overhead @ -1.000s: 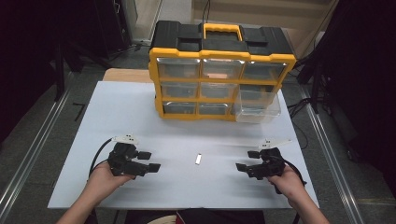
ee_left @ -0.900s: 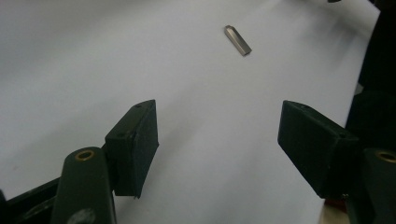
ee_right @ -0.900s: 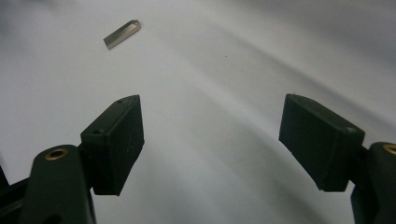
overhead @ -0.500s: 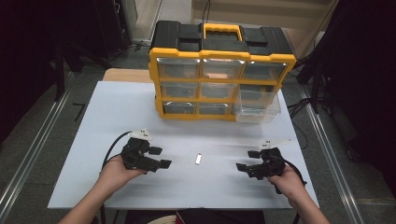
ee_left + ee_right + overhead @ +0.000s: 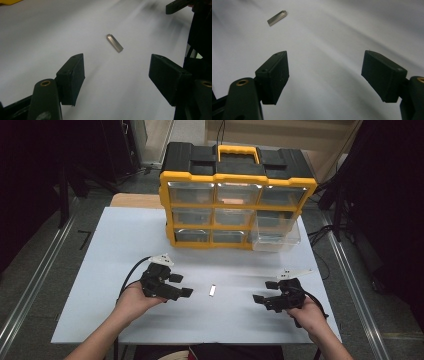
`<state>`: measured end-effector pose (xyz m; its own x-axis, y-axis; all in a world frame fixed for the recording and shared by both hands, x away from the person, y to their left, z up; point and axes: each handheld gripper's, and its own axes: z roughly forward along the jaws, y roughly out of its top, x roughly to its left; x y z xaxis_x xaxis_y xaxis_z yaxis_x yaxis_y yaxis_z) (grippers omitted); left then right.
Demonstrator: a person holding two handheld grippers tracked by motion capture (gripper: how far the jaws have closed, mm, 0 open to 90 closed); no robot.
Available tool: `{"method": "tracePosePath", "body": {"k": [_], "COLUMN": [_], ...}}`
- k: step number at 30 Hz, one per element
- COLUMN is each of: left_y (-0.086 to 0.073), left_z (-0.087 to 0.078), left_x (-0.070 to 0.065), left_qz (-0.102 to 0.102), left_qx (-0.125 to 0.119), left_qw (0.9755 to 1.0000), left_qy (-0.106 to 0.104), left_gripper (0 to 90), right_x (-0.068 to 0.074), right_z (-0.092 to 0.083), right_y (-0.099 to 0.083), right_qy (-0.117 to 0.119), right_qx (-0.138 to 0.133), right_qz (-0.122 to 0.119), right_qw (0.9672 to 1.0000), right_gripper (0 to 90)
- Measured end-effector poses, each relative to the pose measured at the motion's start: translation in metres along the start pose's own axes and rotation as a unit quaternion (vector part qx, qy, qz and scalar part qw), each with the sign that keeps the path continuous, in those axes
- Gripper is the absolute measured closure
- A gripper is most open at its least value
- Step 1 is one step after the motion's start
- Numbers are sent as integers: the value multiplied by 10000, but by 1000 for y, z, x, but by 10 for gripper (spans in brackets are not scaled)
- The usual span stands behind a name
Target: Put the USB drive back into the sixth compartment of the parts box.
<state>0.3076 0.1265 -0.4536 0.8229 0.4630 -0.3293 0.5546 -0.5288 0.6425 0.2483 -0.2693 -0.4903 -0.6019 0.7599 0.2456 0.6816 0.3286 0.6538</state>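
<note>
My left gripper (image 5: 181, 286) has slid in toward the small metal piece (image 5: 212, 290) lying flat mid-table (image 5: 125, 245), jaws wide and empty, so pickup looks close. My right gripper (image 5: 260, 298) hasn't moved, also spread and empty, well off the piece.

No readable writing

No lettering, brand, number or sign can be read on the yellow-and-black drawer organizer (image 5: 237, 205), the small metal piece (image 5: 212, 290) or the white worktop (image 5: 125, 235); the drawer fronts are too small to tell.
</note>
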Motion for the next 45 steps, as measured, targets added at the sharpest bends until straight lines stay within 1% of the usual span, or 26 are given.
{"method": "tracePosePath", "body": {"k": [6, 8, 11, 14, 16, 19, 25, 26, 27, 31, 34, 35, 37, 42, 45], "left_y": [8, 10, 12, 15, 19, 21, 29, 31, 32, 35, 38, 40, 41, 47, 49], "left_z": [8, 10, 11, 15, 18, 21, 28, 29, 30, 35, 39, 43, 45, 57, 61], "left_x": [-3, -2, -2, -3, -5, -5, -8, -9, -9, -10, -9, -9, -10, -11, -11], "left_qz": [69, 29, 20, 54, 113, 113, 207, 187, 221, 214, 264, 261, 251, 325, 316], "left_qx": [47, 31, 35, 61, 88, 88, 127, 119, 144, 159, 148, 190, 194, 274, 312], "left_qw": [10000, 10000, 10000, 10000, 9999, 9999, 9997, 9997, 9996, 9996, 9995, 9995, 9995, 9991, 9990], "left_qy": [-8, -51, -61, -53, -55, -70, -88, -82, -90, -27, 0, -2, 25, 34, 31], "left_gripper": [298, 298, 298, 298, 298, 298, 299, 299, 299, 298, 299, 299, 299, 299, 299], "right_x": [0, 0, 0, 0, 0, 0, 0, 0, 0, 0, 0, 0, 0, 0, 0], "right_z": [0, 0, 0, 0, 0, 0, 0, 0, 0, 0, 0, 1, 1, 1, 1], "right_y": [0, 0, 0, 0, 0, 0, 0, 0, 0, 0, 0, 0, 0, 0, 0], "right_qy": [2, 9, -2, 4, 8, 2, 7, 9, 7, 12, 5, 4, 4, -3, 10], "right_qx": [-3, -5, -3, 7, -4, 10, 10, 10, 12, 16, 24, 32, 33, 25, 32], "right_qz": [-4, -8, -6, -5, -6, -4, -12, -13, -12, -5, -14, -34, -30, 16, 8], "right_qw": [10000, 10000, 10000, 10000, 10000, 10000, 10000, 10000, 10000, 10000, 10000, 10000, 10000, 10000, 10000], "right_gripper": [203, 203, 203, 203, 203, 203, 203, 203, 203, 203, 203, 203, 203, 203, 203]}}
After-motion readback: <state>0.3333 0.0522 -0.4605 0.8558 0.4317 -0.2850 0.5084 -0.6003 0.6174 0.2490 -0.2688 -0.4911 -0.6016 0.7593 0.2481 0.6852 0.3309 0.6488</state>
